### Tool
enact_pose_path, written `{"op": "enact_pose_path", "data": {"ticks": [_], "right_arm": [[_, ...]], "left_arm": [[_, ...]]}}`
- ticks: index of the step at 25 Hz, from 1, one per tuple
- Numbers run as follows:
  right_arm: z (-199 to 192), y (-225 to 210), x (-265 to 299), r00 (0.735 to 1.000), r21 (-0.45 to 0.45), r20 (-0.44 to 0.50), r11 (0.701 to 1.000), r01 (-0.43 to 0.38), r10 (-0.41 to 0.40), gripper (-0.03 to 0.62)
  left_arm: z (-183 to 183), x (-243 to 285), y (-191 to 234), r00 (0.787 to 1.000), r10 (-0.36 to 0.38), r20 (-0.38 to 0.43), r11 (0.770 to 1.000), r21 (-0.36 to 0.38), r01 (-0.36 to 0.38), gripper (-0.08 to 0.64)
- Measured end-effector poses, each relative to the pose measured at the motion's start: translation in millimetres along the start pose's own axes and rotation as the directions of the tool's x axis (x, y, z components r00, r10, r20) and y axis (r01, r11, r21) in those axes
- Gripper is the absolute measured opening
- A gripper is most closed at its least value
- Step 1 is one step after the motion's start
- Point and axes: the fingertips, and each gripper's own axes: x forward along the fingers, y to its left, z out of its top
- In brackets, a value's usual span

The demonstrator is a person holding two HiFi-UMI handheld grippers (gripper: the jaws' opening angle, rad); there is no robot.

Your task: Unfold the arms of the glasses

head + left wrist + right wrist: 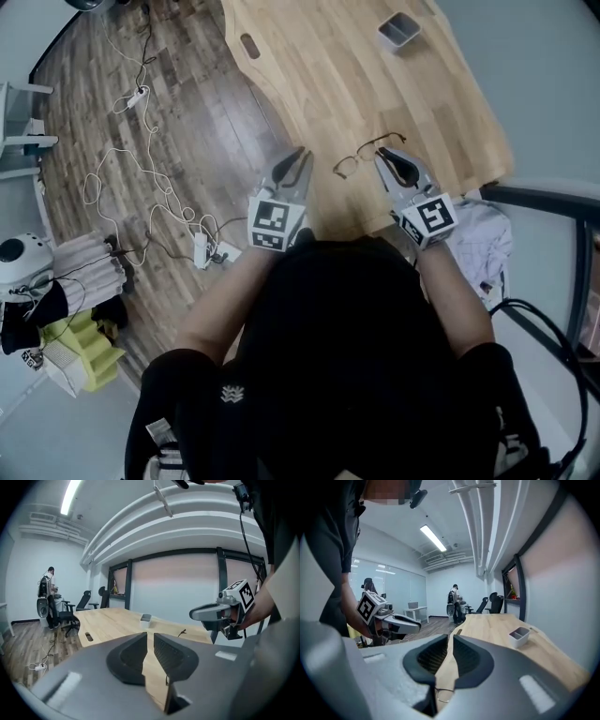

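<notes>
Thin wire-framed glasses (364, 155) lie on the wooden table (375, 84) near its front edge, between my two grippers. The left gripper (302, 155) hangs just left of them over the table's edge, jaws shut with nothing in them. Just right of the glasses is the right gripper (386, 157), also shut and empty. In the right gripper view, a loop of the glasses (443, 693) shows below the closed right gripper (451, 639). From the left gripper (150, 637) view, the glasses (182, 632) are a small dark line on the table and the right gripper (220, 613) hovers at the right.
A small grey tray (398, 30) stands at the table's far side. White cables and a power strip (202, 248) lie on the wood floor to the left. A black rail (553, 197) and white cloth (483, 234) are at the right. Office chairs (70, 616) and a person (48, 588) stand far off.
</notes>
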Motion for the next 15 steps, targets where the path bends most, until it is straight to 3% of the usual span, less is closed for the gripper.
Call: {"op": "enact_pose_path", "data": {"ticks": [6,10,15], "right_arm": [[8,-29,-14,0.998,0.064,0.021,0.997,0.049,-0.051,0.037],[0,-41,-18,0.997,0.061,0.012,0.995,0.078,-0.079,0.002],[-3,-51,-19,0.994,0.060,0.009,0.992,0.112,-0.113,0.002]], "left_arm": [[26,-7,6,0.998,0.052,0.044,0.999,0.001,-0.053,0.008],[25,-9,9,0.996,0.078,0.038,0.997,0.011,-0.079,0.006],[22,-13,9,0.995,0.096,0.025,0.995,0.019,-0.097,0.006]]}}
